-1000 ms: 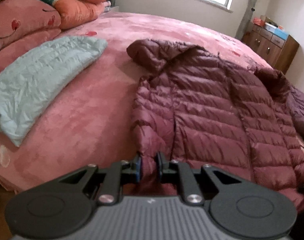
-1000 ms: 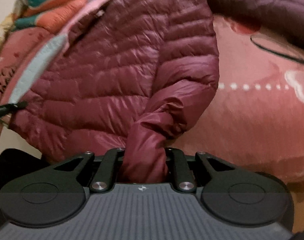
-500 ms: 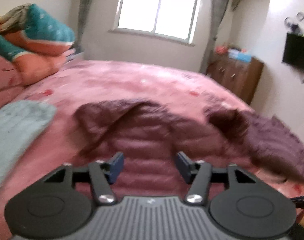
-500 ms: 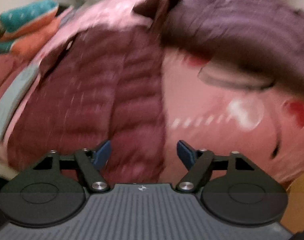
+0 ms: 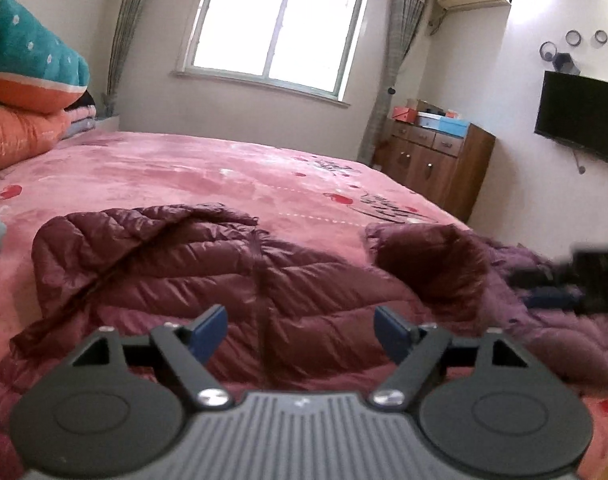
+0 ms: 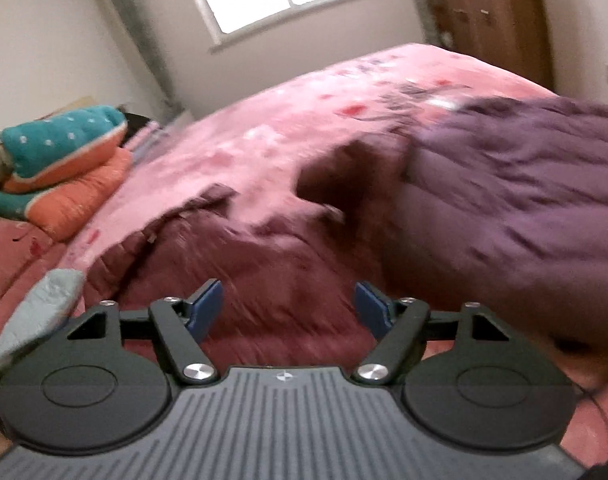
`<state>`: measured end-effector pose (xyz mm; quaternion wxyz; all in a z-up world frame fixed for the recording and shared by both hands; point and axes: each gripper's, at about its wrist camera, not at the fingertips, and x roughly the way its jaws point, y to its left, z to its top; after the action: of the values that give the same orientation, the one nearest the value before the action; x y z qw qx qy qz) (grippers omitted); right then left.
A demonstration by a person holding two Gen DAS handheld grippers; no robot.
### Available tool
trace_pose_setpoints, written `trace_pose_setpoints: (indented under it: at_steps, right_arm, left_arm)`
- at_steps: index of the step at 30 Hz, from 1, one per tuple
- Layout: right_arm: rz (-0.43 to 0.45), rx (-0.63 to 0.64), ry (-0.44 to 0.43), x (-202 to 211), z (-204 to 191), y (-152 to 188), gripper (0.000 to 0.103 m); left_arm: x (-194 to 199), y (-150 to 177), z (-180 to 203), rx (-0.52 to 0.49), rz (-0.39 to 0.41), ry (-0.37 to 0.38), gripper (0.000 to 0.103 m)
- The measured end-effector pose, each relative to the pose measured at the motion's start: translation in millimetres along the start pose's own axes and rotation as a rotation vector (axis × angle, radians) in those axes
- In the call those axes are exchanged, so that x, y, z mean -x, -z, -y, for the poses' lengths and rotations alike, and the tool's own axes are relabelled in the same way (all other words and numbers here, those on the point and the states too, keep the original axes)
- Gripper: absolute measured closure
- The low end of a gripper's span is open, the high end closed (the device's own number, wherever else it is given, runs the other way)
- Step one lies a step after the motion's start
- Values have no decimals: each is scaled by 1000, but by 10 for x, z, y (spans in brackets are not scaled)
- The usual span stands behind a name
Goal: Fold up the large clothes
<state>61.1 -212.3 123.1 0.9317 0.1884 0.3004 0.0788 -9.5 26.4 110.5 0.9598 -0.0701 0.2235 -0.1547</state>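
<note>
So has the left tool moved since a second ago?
Yes. The left tool let go of the jacket hem, its jaws just opening, and tilted up: the window, barely visible before, now sits fully in view.

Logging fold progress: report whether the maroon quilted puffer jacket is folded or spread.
Spread: the maroon quilted puffer jacket lies open across the pink bedspread, no fold visible.

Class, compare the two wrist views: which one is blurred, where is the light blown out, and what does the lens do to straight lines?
Right wrist view: motion blur smears the maroon jacket and purple jacket. Left wrist view: sharper, though the window is blown out white and the curtain bows from fisheye distortion.
</note>
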Motion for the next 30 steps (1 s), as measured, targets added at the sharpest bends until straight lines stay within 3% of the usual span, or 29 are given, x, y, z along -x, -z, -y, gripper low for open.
trace_pose_setpoints:
  at_steps: [4, 8, 9, 13, 15, 19, 22, 24, 28, 29, 30]
  right_arm:
    - [9, 28, -83, -495, -182, -176, 38]
    - [2, 16, -93, -1028, -237, -313, 59]
    - [2, 3, -84, -1190, -229, -347, 61]
    - [-34, -68, -83, -1648, -190, -353, 64]
    - [-72, -50, -60, -1840, -233, -301, 66]
    - [-152, -23, -100, -2040, -352, -75, 68]
    - [-205, 94, -118, -2085, -505, 179, 68]
    - [-239, 244, -72, -2119, -629, 371, 69]
    - [-212, 417, -2, -2138, -741, 441, 70]
    - [-191, 439, 17, -2148, -786, 430, 65]
    - [-163, 468, 35, -2121, -813, 403, 51]
  left_arm:
    - [-183, 103, -164, 15, -24, -19, 22]
    - [-332, 216, -344, 49, -74, -34, 22]
    - [-358, 238, -378, 58, -82, -40, 22]
    - [-436, 278, -460, 73, -97, -61, 22]
    - [-459, 274, -506, 85, -95, -65, 22]
    - [-507, 264, -622, 122, -95, -93, 20]
    - [-552, 273, -701, 158, -112, -103, 20]
    - [-594, 293, -739, 183, -140, -108, 20]
    - [-620, 305, -727, 173, -160, -105, 19]
    - [-623, 306, -721, 168, -163, -102, 18]
    - [-629, 312, -712, 165, -167, -101, 18]
